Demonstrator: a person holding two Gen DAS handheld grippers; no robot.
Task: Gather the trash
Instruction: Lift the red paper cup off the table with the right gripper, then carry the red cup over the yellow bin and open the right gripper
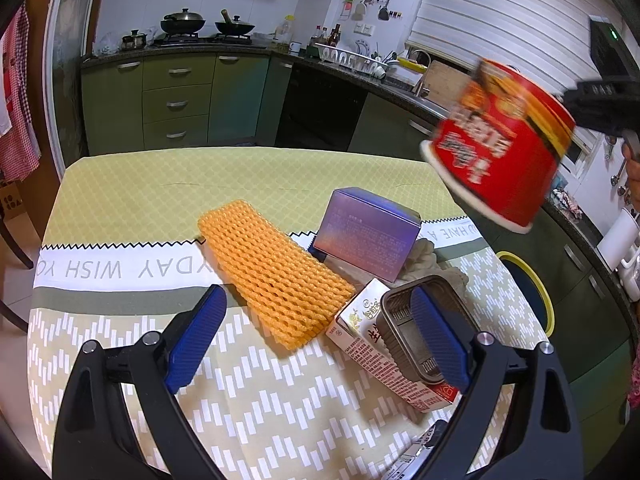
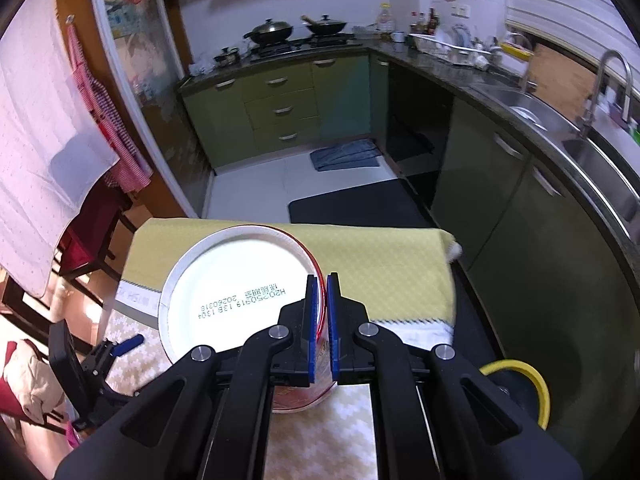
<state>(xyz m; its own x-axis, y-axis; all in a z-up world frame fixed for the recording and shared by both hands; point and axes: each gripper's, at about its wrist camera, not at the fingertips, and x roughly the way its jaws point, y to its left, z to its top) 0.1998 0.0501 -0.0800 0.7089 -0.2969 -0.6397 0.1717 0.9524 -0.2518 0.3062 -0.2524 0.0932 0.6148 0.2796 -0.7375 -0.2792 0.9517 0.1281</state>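
Observation:
My right gripper (image 2: pixel 322 284) is shut on the rim of a red instant-noodle cup (image 2: pixel 236 292), white base toward the camera. In the left wrist view the cup (image 1: pixel 500 144) hangs tilted in the air above the table's right edge. My left gripper (image 1: pixel 316 328) is open over the table, low at the near side. Its right finger (image 1: pixel 438 336) dips into a grey foil tray (image 1: pixel 404 316) lying on a white and red carton (image 1: pixel 384 352). An orange foam net (image 1: pixel 272 268) and a purple box (image 1: pixel 366 234) lie beyond.
The table has a yellow-green patterned cloth (image 1: pixel 160 200). A bin with a yellow rim (image 1: pixel 536 284) stands on the floor to the table's right, also in the right wrist view (image 2: pixel 524 384). Kitchen counters (image 2: pixel 520 92) run behind and right. Chairs (image 2: pixel 92 216) stand left.

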